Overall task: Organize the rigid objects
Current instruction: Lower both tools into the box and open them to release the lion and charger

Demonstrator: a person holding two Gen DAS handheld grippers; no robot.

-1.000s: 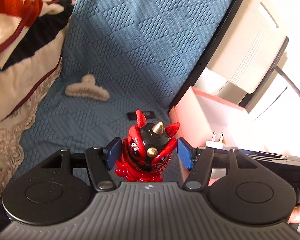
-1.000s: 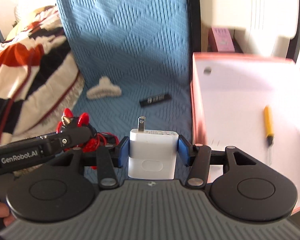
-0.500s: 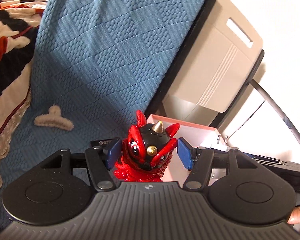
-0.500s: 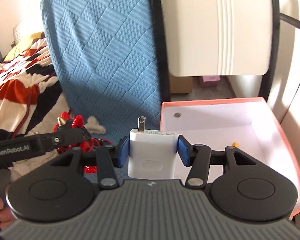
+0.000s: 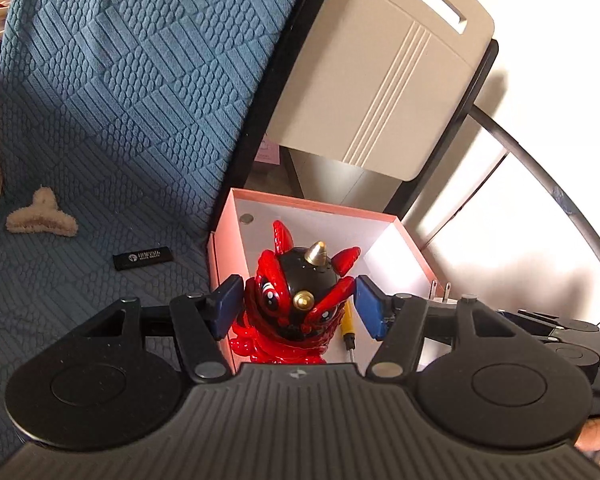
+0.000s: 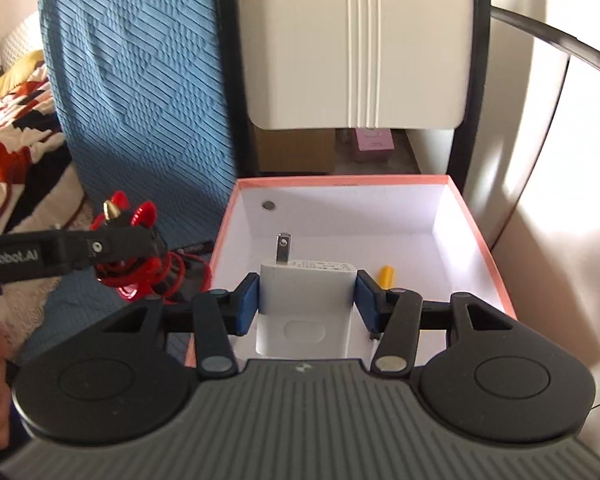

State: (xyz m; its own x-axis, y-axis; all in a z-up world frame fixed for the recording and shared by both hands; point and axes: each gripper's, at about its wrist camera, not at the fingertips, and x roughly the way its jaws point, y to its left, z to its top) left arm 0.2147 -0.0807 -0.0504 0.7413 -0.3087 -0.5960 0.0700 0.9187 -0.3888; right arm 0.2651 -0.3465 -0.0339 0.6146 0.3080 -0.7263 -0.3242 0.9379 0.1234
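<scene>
Placement into the pink box (image 6: 476, 216) is the step in hand, judged from how both loads hang at its rim. The red and black figurine (image 5: 300, 300) is gripped in the left claw (image 5: 298, 306), held upright at the box's left wall with its base above the edge. The white charger (image 6: 306, 304) is clenched between the blue pads of the right claw (image 6: 306, 306), prongs pointing forward, over the white floor of the box.

A yellow-handled screwdriver (image 6: 385, 277) is already lying inside — it is best avoided, so each load should be lowered onto bare floor beside it, not on top. The figurine is tall and top-heavy by its look; it is better carried fully past the wall, set down on its base, and released only once it is resting. The charger can be laid flat, and the two claws should be kept apart while they descend.

Two things are left on the blue quilted cover (image 5: 112, 92): a fuzzy beige hair clip (image 5: 40, 218) and a small black stick (image 5: 143, 257) — both well apart from the box.
</scene>
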